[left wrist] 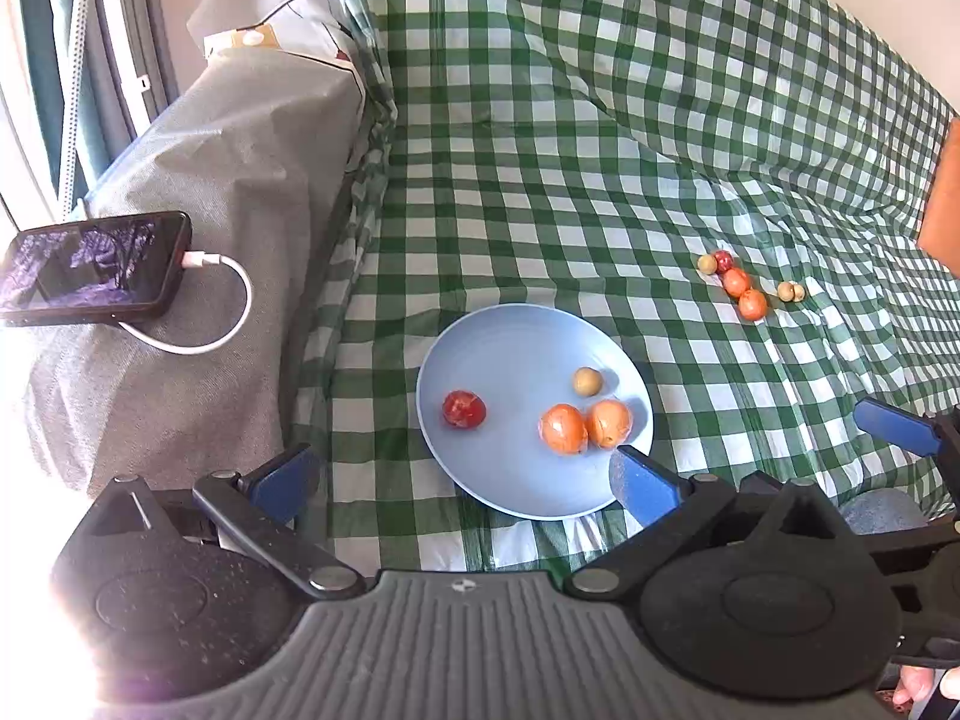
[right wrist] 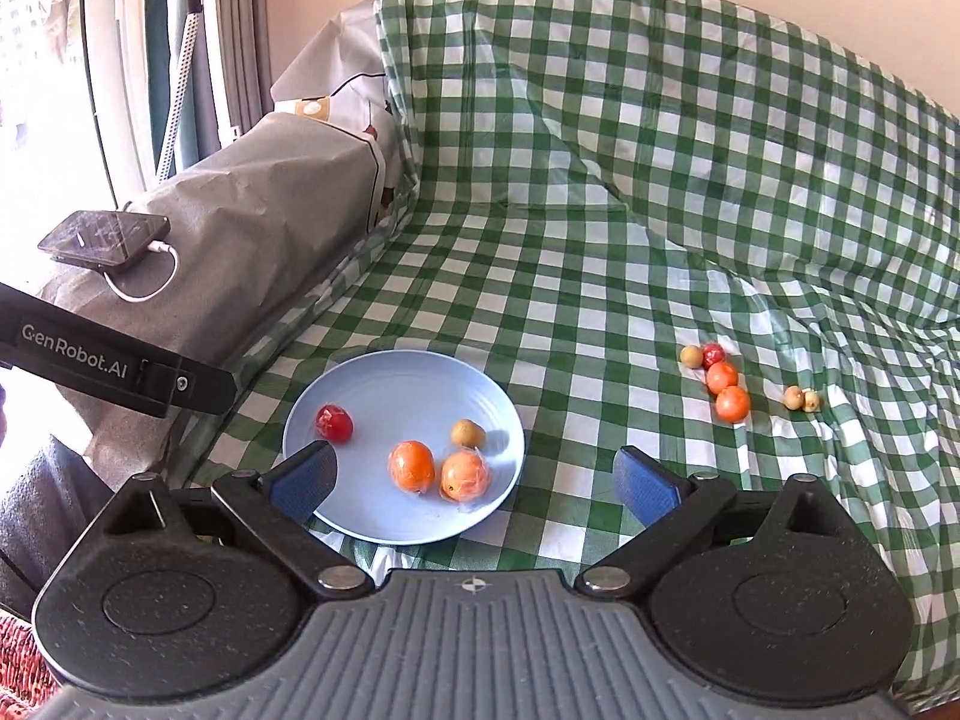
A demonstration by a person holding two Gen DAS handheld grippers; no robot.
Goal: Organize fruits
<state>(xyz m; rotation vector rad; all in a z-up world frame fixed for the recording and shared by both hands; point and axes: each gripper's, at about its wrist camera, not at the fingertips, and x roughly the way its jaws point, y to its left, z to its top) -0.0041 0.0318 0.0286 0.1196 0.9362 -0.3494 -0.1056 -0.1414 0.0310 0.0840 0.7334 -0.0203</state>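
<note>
A light blue plate [left wrist: 516, 354] [right wrist: 390, 384] lies on the green checked cloth. It holds a red fruit [left wrist: 463, 409] [right wrist: 334, 423], two wrapped oranges [left wrist: 562, 429] [right wrist: 411, 465] side by side and a small greenish-brown fruit [left wrist: 587, 381] [right wrist: 468, 432]. To the right on the cloth lies a loose cluster of small fruits [left wrist: 737, 283] [right wrist: 723, 378], with two tan ones [left wrist: 791, 291] [right wrist: 801, 399] beside it. My left gripper [left wrist: 465, 483] hangs open above the plate's near edge. My right gripper [right wrist: 474, 480] stands wide open over the plate's near right rim, holding nothing.
A phone [left wrist: 96, 267] [right wrist: 105, 237] on a white charging cable rests on the grey covered armrest at the left. The checked cloth [left wrist: 600, 120] rises up the backrest behind. An orange cushion edge [left wrist: 945, 198] shows far right. The left gripper's black body [right wrist: 120, 366] crosses the right view's left side.
</note>
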